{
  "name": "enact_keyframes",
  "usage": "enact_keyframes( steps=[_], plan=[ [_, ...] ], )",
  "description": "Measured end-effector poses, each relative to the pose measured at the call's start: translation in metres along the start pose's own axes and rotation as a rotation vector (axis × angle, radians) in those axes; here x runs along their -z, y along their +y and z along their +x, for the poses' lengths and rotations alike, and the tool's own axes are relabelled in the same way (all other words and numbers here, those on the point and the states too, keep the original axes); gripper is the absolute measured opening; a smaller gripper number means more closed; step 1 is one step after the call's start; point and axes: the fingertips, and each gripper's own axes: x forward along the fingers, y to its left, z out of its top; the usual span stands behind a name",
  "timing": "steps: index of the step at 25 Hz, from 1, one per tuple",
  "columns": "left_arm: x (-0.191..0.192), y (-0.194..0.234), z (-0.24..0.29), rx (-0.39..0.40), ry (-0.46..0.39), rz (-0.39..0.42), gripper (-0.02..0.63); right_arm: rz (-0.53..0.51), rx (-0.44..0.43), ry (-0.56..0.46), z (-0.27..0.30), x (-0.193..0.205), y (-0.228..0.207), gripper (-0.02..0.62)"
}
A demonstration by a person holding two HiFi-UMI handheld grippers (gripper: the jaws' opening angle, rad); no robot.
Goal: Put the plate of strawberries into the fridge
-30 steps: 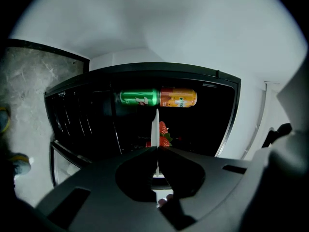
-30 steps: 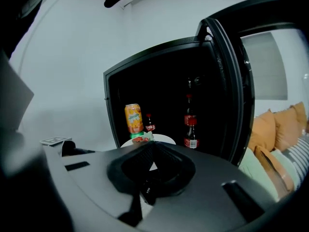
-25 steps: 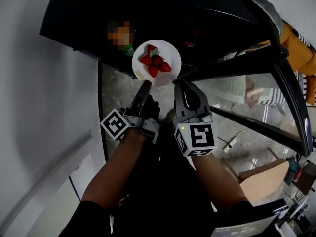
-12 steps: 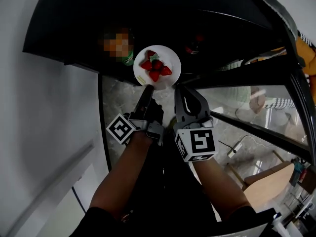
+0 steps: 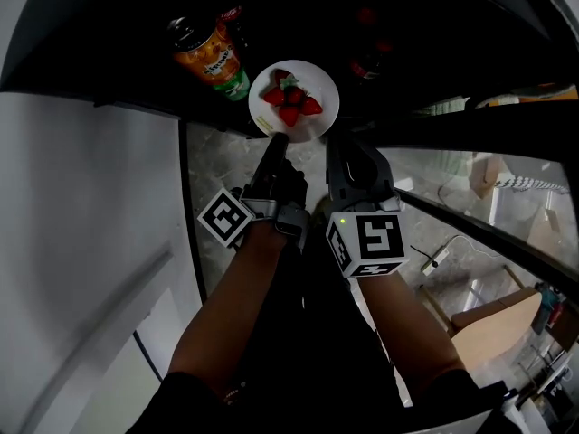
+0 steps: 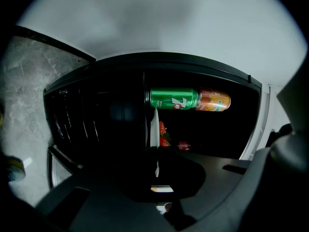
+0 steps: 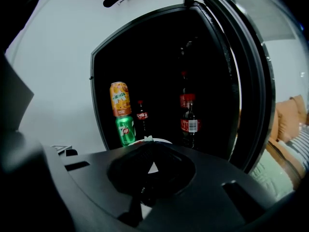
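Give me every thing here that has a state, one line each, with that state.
Fridge door, open.
Plate, held at its near rim by both claws.
Strawberries, piled on the plate.
Left claw, shut on the plate.
Right claw, shut on the plate.
Orange can, upright, stacked on the green can.
Bottles, upright inside the fridge.

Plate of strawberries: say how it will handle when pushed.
The plate looks rigid and smooth, so it may slip in the left hand-held gripper pinching its rim. The loose strawberries would likely roll if it tilts.
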Motion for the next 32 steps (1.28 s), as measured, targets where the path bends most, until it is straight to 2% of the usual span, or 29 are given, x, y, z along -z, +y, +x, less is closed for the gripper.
enact_keyframes(
  steps=[12,20,25,27,32],
  plan=[
    [-0.002,0.009,0.002,-0.002,-0.004,0.001,0.011,0.020,0.016,-0.003,0.003,0.013,0.001,0.005],
    [-0.004,0.007,0.011,0.024,-0.022,-0.015,0.011,0.044,0.021,0.005,0.007,0.019,-0.004,0.005],
    [-0.004,0.007,0.010,0.024,-0.019,0.015,0.014,0.049,0.018,0.009,0.007,0.023,-0.005,0.005],
    [-0.005,0.009,0.009,0.022,-0.023,0.024,0.066,0.048,0.016,0.009,0.007,0.024,-0.005,0.005],
    [-0.006,0.011,0.003,0.019,-0.014,0.072,0.081,0.050,0.015,0.010,0.006,0.029,-0.006,0.005]
  ],
)
